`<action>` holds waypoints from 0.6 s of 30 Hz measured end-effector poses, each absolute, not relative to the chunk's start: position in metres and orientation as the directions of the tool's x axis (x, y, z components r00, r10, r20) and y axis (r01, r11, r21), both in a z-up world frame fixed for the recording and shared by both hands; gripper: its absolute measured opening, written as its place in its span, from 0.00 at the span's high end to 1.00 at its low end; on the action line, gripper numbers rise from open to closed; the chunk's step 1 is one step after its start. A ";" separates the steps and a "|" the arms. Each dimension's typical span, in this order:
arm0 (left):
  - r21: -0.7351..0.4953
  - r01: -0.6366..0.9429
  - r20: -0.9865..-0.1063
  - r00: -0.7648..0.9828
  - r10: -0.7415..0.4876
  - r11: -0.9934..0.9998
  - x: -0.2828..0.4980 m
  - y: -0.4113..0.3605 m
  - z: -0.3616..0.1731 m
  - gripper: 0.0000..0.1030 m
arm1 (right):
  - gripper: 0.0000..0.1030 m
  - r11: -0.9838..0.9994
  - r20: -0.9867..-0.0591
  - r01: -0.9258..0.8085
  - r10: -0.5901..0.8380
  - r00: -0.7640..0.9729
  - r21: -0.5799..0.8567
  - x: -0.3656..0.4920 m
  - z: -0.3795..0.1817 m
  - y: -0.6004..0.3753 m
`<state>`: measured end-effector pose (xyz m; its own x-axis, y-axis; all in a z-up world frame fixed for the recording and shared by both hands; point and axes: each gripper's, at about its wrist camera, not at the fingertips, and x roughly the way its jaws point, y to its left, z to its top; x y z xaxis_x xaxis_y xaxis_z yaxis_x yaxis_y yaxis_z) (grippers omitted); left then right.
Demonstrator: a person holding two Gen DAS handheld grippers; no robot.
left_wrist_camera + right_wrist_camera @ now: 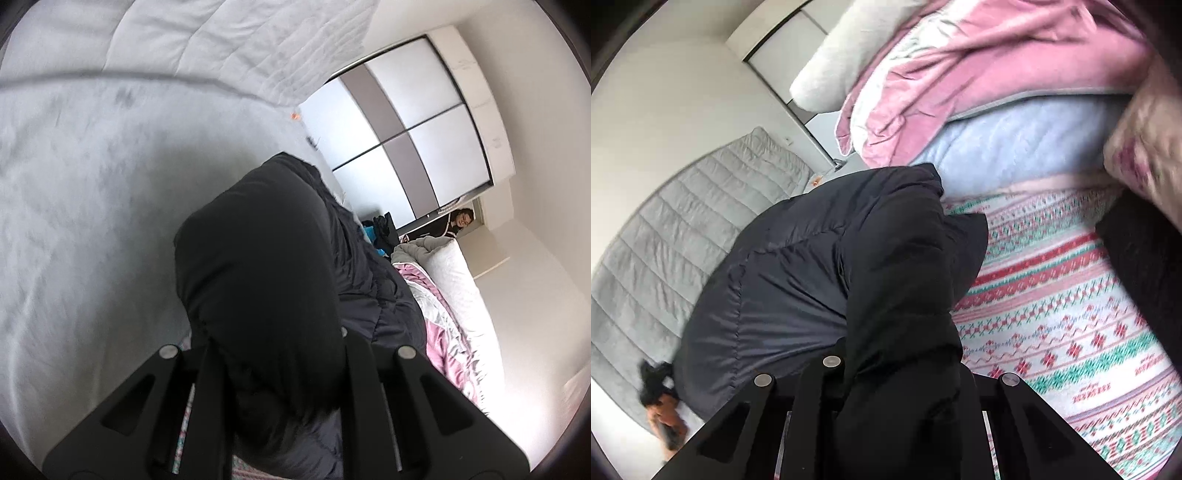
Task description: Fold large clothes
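Your left hand-held gripper (273,354) is clamped on a fold of the black puffer jacket (258,251); your right hand-held gripper (901,376) pinches another. Jacket lies on the patterned blanket (1052,314) of the bed.

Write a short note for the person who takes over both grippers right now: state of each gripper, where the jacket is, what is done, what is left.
Left gripper: shut on a bunched part of the black puffer jacket.
Right gripper: shut on another part of the same jacket; its jaws have just been closing on the fabric.
Jacket: held by both grippers, its body lying over the patterned blanket, beside the grey quilted cover. Pink bedding is piled behind.
Done: both grips taken.
Left: no finished fold visible; lay it flat and fold it.
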<state>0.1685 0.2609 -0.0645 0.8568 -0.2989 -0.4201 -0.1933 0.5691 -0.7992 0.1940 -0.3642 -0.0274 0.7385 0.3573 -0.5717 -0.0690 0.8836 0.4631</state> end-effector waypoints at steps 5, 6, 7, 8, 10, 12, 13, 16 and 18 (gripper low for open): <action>-0.761 -0.170 -0.396 0.886 -0.241 0.627 0.161 0.265 -0.040 0.88 | 0.87 0.941 -0.639 -0.097 0.294 0.711 0.325 0.216 -0.050 -0.315; -0.766 -0.165 -0.384 0.892 -0.237 0.622 0.157 0.270 -0.039 0.88 | 0.87 0.941 -0.636 -0.110 0.299 0.711 0.320 0.220 -0.055 -0.306; -0.770 -0.165 -0.372 0.901 -0.223 0.616 0.152 0.278 -0.036 0.88 | 0.87 0.940 -0.630 -0.120 0.305 0.714 0.319 0.223 -0.057 -0.300; -0.769 -0.171 -0.370 0.905 -0.210 0.616 0.147 0.286 -0.036 0.88 | 0.87 0.938 -0.623 -0.131 0.314 0.717 0.322 0.228 -0.058 -0.293; -0.763 -0.186 -0.366 0.914 -0.177 0.619 0.134 0.301 -0.035 0.88 | 0.87 0.927 -0.604 -0.152 0.341 0.720 0.341 0.238 -0.059 -0.278; -0.762 -0.200 -0.362 0.920 -0.149 0.615 0.122 0.314 -0.035 0.88 | 0.87 0.915 -0.588 -0.179 0.373 0.718 0.363 0.252 -0.060 -0.257; -0.765 -0.209 -0.358 0.924 -0.133 0.609 0.113 0.322 -0.035 0.88 | 0.87 0.912 -0.585 -0.197 0.386 0.713 0.361 0.260 -0.061 -0.243; -0.765 -0.233 -0.356 0.930 -0.092 0.601 0.086 0.337 -0.036 0.88 | 0.87 0.918 -0.600 -0.247 0.390 0.699 0.309 0.286 -0.063 -0.201; -0.736 -0.264 -0.380 0.923 -0.056 0.624 0.070 0.333 -0.032 0.88 | 0.87 0.922 -0.611 -0.260 0.386 0.691 0.288 0.305 -0.064 -0.182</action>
<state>0.0697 0.3332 -0.0318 0.9235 -0.0563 -0.3795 -0.2644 0.6236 -0.7357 0.3050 -0.1820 -0.0636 0.6914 0.3857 -0.6109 -0.2600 0.9218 0.2876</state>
